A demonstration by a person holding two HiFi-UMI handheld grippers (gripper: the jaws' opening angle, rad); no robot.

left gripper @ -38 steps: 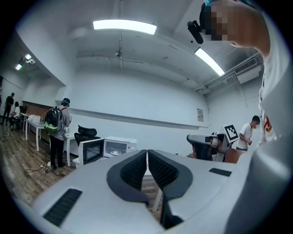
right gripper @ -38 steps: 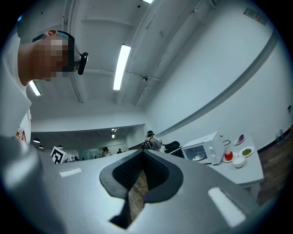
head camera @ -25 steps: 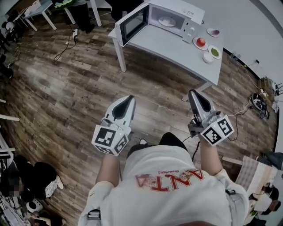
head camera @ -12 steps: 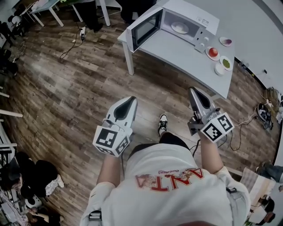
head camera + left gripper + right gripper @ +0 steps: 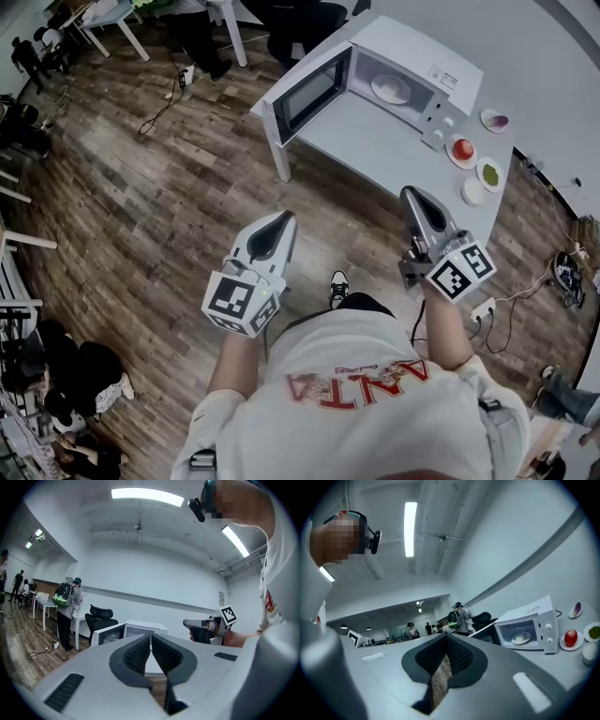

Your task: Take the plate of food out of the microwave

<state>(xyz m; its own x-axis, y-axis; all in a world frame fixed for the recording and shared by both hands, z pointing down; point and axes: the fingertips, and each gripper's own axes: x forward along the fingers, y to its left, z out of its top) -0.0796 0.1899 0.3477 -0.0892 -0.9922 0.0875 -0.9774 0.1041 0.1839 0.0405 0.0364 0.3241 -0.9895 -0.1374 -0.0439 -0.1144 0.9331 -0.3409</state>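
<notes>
The white microwave (image 5: pixel 412 70) stands on a white table (image 5: pixel 375 141) ahead of me, its door (image 5: pixel 314 89) swung wide open to the left. Inside it lies a white plate of food (image 5: pixel 392 89), which the right gripper view also shows as the plate (image 5: pixel 520 639) in the lit microwave (image 5: pixel 527 623). My left gripper (image 5: pixel 280 218) and right gripper (image 5: pixel 410 194) are held at waist height, well short of the table. Both are shut with nothing between the jaws. The left gripper view catches the microwave (image 5: pixel 126 632) past the closed tips.
Right of the microwave sit a plate with red food (image 5: pixel 462 150), one with green food (image 5: pixel 489 173), a small white bowl (image 5: pixel 473 192) and a dish with something purple (image 5: pixel 494 120). People and other tables (image 5: pixel 103 14) are at the far left. Cables (image 5: pixel 487 323) lie on the wooden floor.
The table and microwave have drawn nearer and shifted right in the head view as the person walks forward. Both grippers stay shut and keep their pose.
</notes>
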